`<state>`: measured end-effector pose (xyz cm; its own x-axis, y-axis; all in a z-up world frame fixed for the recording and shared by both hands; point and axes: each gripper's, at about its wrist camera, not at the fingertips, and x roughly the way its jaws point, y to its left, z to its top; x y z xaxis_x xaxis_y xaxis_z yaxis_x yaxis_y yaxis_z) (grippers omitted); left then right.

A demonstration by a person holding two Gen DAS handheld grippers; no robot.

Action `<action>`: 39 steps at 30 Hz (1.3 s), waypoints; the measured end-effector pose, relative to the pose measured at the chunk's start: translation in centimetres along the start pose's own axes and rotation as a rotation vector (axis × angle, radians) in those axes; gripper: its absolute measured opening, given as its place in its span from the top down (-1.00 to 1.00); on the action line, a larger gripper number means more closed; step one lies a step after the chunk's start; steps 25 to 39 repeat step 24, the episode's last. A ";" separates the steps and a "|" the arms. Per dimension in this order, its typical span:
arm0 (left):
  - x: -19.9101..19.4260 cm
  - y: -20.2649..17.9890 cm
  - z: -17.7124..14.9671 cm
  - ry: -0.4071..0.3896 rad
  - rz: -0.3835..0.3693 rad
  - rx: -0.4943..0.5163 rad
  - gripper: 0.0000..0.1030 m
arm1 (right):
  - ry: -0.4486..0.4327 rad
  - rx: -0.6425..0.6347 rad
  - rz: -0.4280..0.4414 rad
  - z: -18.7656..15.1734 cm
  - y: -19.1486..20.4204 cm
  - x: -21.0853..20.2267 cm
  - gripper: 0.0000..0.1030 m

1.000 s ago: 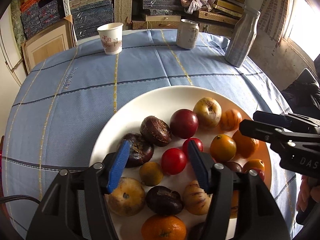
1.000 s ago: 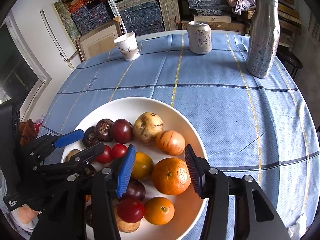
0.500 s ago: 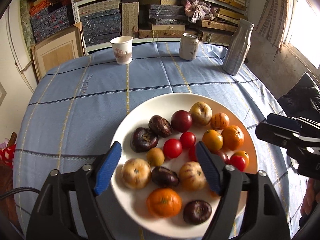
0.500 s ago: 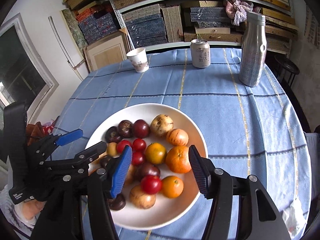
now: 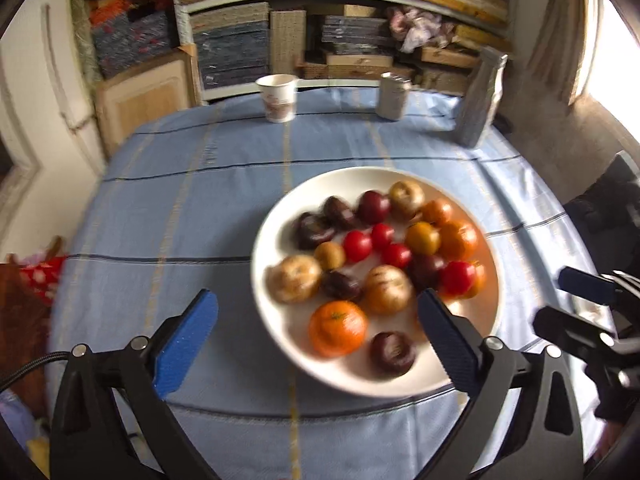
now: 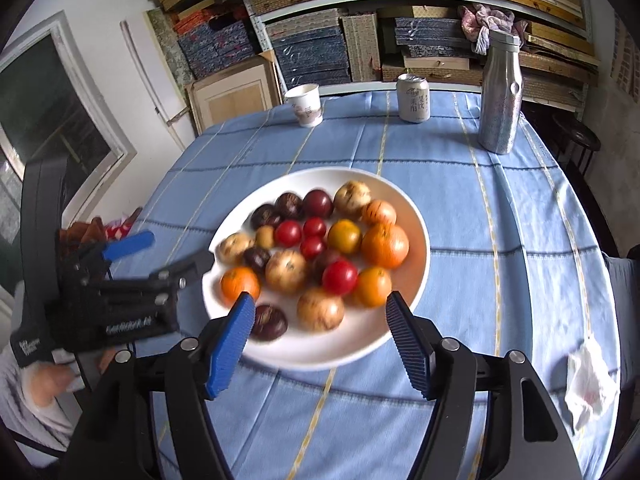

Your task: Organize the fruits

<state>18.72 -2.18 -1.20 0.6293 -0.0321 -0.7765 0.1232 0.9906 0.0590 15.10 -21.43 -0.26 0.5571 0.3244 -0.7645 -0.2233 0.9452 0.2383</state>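
A white plate (image 5: 280,320) (image 6: 416,216) on the blue tablecloth holds several mixed fruits: oranges (image 5: 338,328) (image 6: 385,240), red tomatoes (image 5: 357,245) (image 6: 339,277), dark purple fruits (image 5: 392,352) (image 6: 269,322) and tan speckled fruits (image 5: 387,289) (image 6: 320,309). My left gripper (image 5: 316,330) is open and empty, raised above the plate's near edge. My right gripper (image 6: 320,326) is open and empty, also above the plate's near edge. Each gripper shows in the other's view: right (image 5: 576,300), left (image 6: 160,256).
At the table's far side stand a paper cup (image 5: 277,97) (image 6: 305,104), a drink can (image 5: 392,96) (image 6: 414,98) and a silver bottle (image 5: 480,104) (image 6: 501,92). A crumpled tissue (image 6: 590,384) lies at the right edge. Shelves of boxes line the back wall.
Both grippers have pulled back and upward from the plate, so the whole plate now shows. Both stay open and empty. The fruits have not moved.
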 end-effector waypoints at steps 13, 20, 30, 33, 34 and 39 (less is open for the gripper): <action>-2.9 -0.3 -1.6 -0.020 -0.054 -0.038 -0.91 | -0.016 -0.009 -0.013 -2.2 0.4 -2.6 -0.39; -2.9 -0.9 -1.8 0.005 -0.070 -0.029 -0.91 | -0.028 -0.011 -0.011 -2.3 0.5 -3.2 -0.40; -3.1 -1.0 -2.0 0.005 -0.064 -0.020 -0.91 | -0.034 -0.014 -0.007 -2.3 0.8 -3.4 -0.41; -3.1 -1.0 -2.0 0.005 -0.064 -0.020 -0.91 | -0.034 -0.014 -0.007 -2.3 0.8 -3.4 -0.41; -3.1 -1.0 -2.0 0.005 -0.064 -0.020 -0.91 | -0.034 -0.014 -0.007 -2.3 0.8 -3.4 -0.41; -3.1 -1.0 -2.0 0.005 -0.064 -0.020 -0.91 | -0.034 -0.014 -0.007 -2.3 0.8 -3.4 -0.41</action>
